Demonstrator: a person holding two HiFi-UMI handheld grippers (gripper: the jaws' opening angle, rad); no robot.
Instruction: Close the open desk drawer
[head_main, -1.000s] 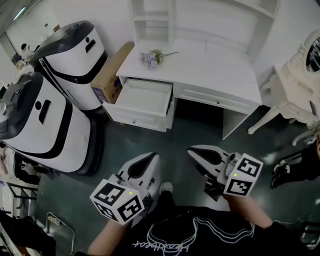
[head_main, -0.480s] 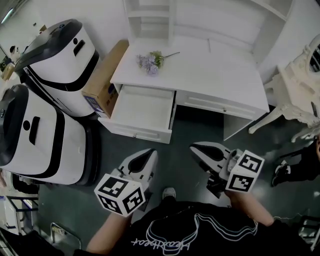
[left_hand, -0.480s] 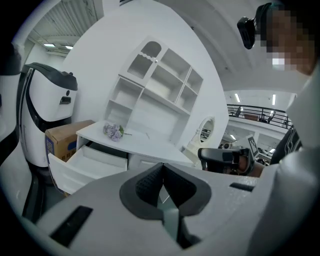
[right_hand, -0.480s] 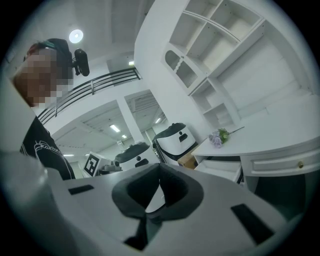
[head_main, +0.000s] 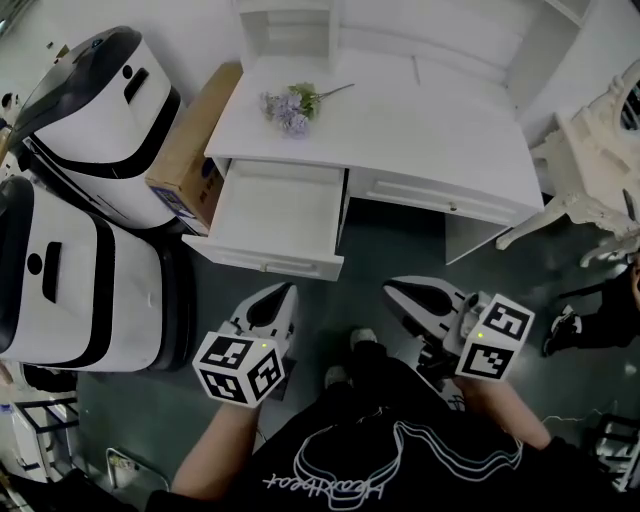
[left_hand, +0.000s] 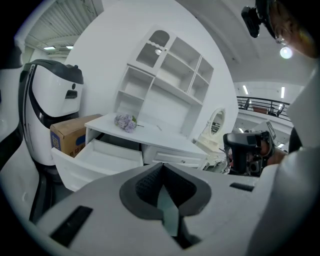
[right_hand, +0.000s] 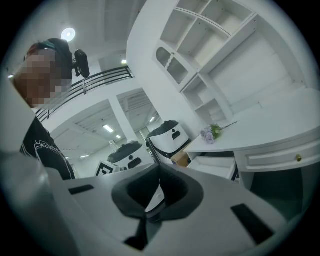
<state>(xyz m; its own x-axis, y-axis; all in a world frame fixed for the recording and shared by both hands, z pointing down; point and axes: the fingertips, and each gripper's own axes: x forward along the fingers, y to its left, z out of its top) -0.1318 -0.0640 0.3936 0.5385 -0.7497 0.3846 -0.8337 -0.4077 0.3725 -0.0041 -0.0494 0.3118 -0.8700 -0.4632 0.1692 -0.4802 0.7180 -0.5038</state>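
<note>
Drawer (head_main: 275, 215) is pulled way out from under the left end of the desk (head_main: 430, 130), with its front panel facing you. Your left gripper (head_main: 283, 293) points toward that front panel and stays clear of it, jaws pinched together with nothing between them. Your right gripper (head_main: 393, 288) is off beside it, in front of the dark knee gap, jaws closed too and holding nothing. Near the desk's left edge lies a little bunch of purple flowers (head_main: 290, 108). A cardboard box (head_main: 185, 160) sits against the desk's left side, next to two big white machines (head_main: 90, 100).
</note>
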